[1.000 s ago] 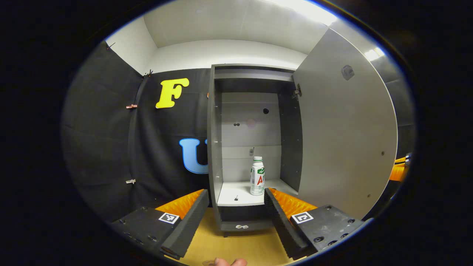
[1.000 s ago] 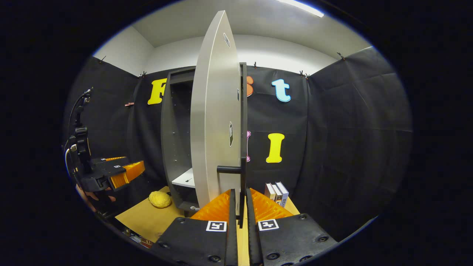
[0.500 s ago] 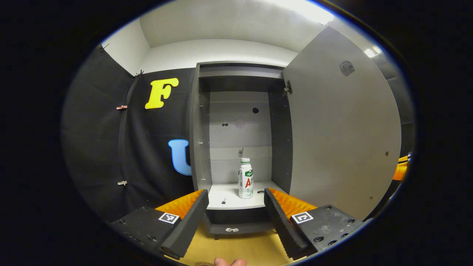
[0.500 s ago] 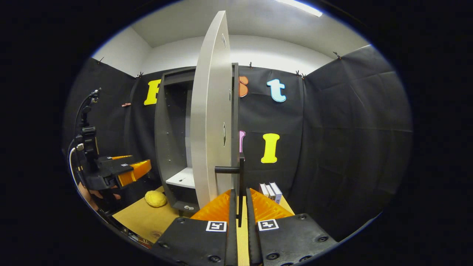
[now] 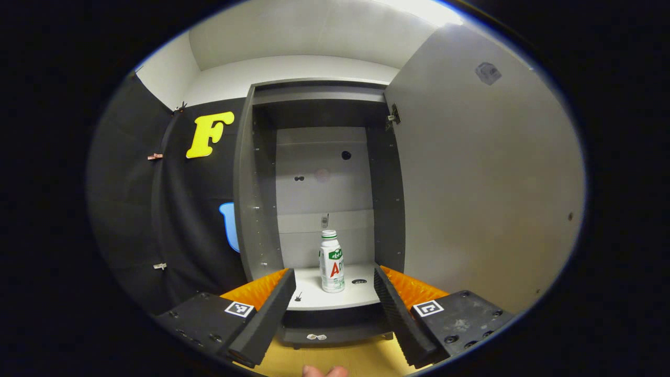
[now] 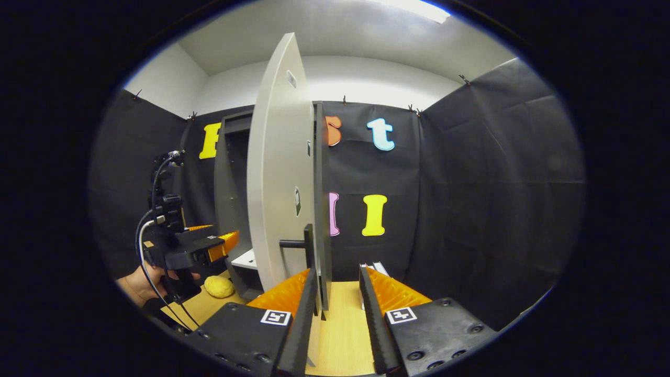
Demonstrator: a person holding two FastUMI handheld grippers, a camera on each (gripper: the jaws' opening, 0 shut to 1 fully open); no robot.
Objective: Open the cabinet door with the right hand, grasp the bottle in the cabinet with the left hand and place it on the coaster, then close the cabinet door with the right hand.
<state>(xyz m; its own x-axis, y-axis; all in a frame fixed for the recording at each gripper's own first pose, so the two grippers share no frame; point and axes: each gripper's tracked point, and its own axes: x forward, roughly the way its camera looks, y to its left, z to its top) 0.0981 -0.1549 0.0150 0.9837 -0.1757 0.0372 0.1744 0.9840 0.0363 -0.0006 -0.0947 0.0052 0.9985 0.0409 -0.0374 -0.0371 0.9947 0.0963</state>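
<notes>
In the left gripper view a white bottle point(image 5: 332, 262) with a green cap stands upright on the cabinet's floor shelf point(image 5: 314, 296). My left gripper point(image 5: 331, 280) is open in front of the cabinet, short of the bottle, which shows between its fingers. The cabinet door point(image 5: 481, 173) stands wide open at the right. In the right gripper view my right gripper point(image 6: 337, 283) is open, its fingers apart beside the door's edge point(image 6: 320, 209); the dark handle point(image 6: 299, 244) sits just above the left finger. The left gripper point(image 6: 201, 246), held by a hand, shows at the left by the cabinet opening.
A yellow sponge-like lump point(image 6: 219, 286) lies on the wooden table point(image 6: 340, 335) near the cabinet's foot. Books point(image 6: 378, 268) stand behind the right finger by the back cloth. The upper cabinet interior point(image 5: 322, 173) holds nothing.
My right gripper has opened and let go of the door handle. My left gripper has moved closer to the cabinet, and the bottle now sits centred between its fingers.
</notes>
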